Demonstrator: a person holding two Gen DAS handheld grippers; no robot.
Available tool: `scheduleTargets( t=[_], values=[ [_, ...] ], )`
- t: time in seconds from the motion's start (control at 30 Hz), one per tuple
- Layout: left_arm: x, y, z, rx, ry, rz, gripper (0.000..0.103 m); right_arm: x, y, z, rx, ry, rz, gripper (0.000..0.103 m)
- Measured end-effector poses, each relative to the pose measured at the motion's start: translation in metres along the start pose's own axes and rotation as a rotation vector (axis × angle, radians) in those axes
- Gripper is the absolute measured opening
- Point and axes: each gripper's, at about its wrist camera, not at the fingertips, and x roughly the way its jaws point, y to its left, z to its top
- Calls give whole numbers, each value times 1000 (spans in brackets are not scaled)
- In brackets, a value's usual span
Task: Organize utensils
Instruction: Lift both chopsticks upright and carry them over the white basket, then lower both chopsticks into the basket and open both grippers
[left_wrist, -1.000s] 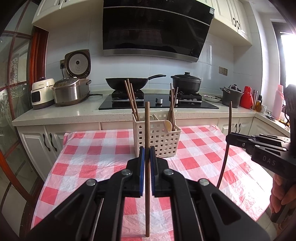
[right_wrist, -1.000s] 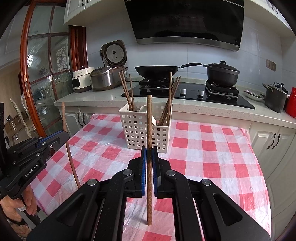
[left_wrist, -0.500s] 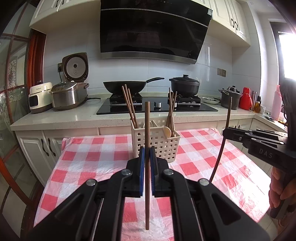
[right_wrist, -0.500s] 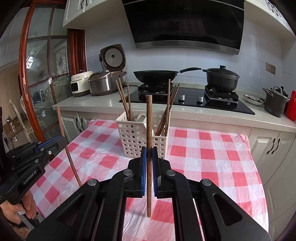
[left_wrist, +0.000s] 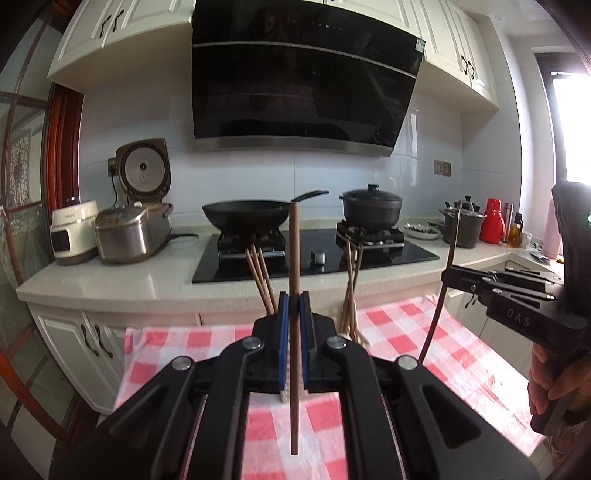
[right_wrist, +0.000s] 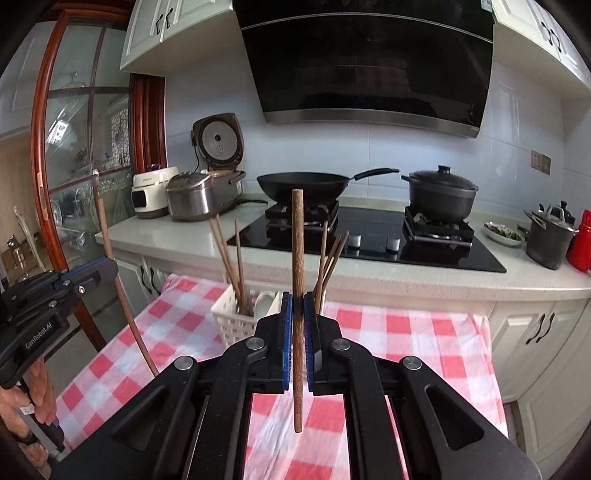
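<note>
A white slotted basket (right_wrist: 232, 322) stands on the red-checked table with several chopsticks (right_wrist: 236, 258) and a white spoon (right_wrist: 264, 301) upright in it. My right gripper (right_wrist: 297, 297) is shut on a brown chopstick (right_wrist: 297, 240) held vertical, above and in front of the basket. My left gripper (left_wrist: 294, 295) is shut on another upright brown chopstick (left_wrist: 294, 240); in this view it hides most of the basket, and only the basket's chopsticks (left_wrist: 260, 277) show. Each gripper also appears beside the other: the right gripper (left_wrist: 448, 274), the left gripper (right_wrist: 110, 267).
Behind the table (right_wrist: 406, 332) runs a counter (left_wrist: 110, 280) with a hob, a wok (left_wrist: 245, 216), a black pot (left_wrist: 371, 208) and rice cookers (left_wrist: 129, 232). Cabinets lie beyond the table on the right. A person's hand (left_wrist: 554, 376) grips the right tool.
Both grippers have risen with their chopsticks. The basket has dropped lower in both views and the left gripper's fingers now cover most of it.
</note>
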Motion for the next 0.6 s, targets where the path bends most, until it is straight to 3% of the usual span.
scheduleTargets(
  t=[0.37, 0.6],
  values=[
    [44, 6, 90, 15, -87, 16, 6, 52, -4, 54, -17, -12, 2, 6],
    [80, 7, 102, -5, -86, 5, 6, 81, -8, 69, -13, -9, 22, 6]
  ],
)
